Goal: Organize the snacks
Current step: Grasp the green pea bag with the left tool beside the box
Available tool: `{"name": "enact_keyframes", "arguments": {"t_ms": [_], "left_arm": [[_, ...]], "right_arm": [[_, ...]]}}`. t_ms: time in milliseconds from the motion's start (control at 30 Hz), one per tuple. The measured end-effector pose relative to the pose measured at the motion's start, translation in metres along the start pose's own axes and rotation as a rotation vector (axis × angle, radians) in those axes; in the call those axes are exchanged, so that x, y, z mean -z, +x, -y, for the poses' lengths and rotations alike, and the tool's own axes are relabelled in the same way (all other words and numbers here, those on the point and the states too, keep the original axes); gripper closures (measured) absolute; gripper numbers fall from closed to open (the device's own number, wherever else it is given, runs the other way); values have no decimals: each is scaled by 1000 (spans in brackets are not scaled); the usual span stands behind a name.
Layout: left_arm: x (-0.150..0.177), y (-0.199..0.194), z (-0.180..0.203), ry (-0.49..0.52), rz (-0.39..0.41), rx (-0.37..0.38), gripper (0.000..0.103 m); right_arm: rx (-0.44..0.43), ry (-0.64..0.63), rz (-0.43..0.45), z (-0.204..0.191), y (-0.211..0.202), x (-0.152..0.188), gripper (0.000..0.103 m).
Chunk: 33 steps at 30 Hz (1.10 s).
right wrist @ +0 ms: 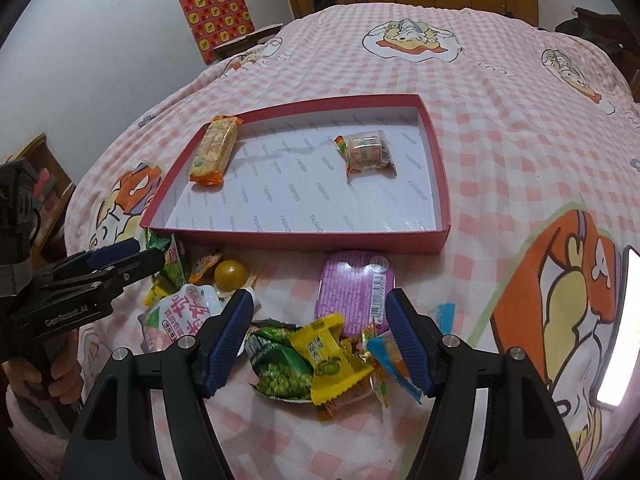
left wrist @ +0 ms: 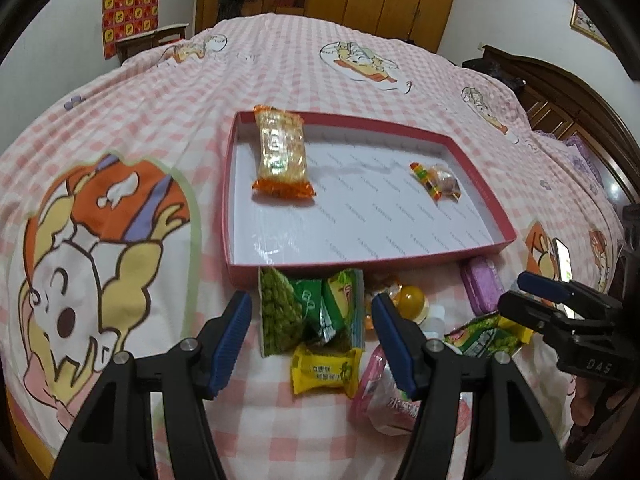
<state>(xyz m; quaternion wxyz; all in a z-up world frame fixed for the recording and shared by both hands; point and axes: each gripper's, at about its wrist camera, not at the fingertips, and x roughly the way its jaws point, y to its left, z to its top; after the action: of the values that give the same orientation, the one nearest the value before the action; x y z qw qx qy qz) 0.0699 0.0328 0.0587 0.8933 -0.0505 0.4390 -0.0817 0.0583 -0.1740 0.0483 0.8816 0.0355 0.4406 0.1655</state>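
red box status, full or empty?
Nearly empty. The red box holds only an orange-wrapped cracker pack and a small clear candy bag; the other snacks lie outside on the bedspread.

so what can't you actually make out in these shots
- Box floor print: too small to read, both views.
- Pink pouch: partly behind the left gripper, left view.
- Phone: cut off at the right edge, right view.
- Snacks under the yellow candy: buried in the pile.

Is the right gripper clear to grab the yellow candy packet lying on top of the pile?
Probably yes. The right gripper is open, and the yellow candy packet lies on top of the pile between its fingers with nothing covering it.
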Motion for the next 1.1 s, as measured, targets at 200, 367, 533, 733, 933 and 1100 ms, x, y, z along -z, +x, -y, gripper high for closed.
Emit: {"name": "enact_keyframes", "arguments": {"t_ms": [200, 367, 533, 733, 933, 1100], "left_arm": [[3, 9, -2, -27, -21, 0, 37], [6, 19, -1, -34, -33, 2, 37], [7, 24, -1, -40, -23, 7, 37], [9, 24, 2, -18, -3, 7, 44], [11, 17, 7, 13, 27, -2, 59], [13, 14, 3, -16, 28, 20, 61]], "right_arm": [[3, 8, 20, 2, -6, 5, 33], [8, 10, 33, 3, -10, 9, 33], [44, 0, 40, 5, -11, 13, 33], [31, 7, 52, 8, -12, 14, 33], [21, 10, 60, 7, -16, 13, 33], [26, 8, 58, 6, -21, 14, 33]]}}
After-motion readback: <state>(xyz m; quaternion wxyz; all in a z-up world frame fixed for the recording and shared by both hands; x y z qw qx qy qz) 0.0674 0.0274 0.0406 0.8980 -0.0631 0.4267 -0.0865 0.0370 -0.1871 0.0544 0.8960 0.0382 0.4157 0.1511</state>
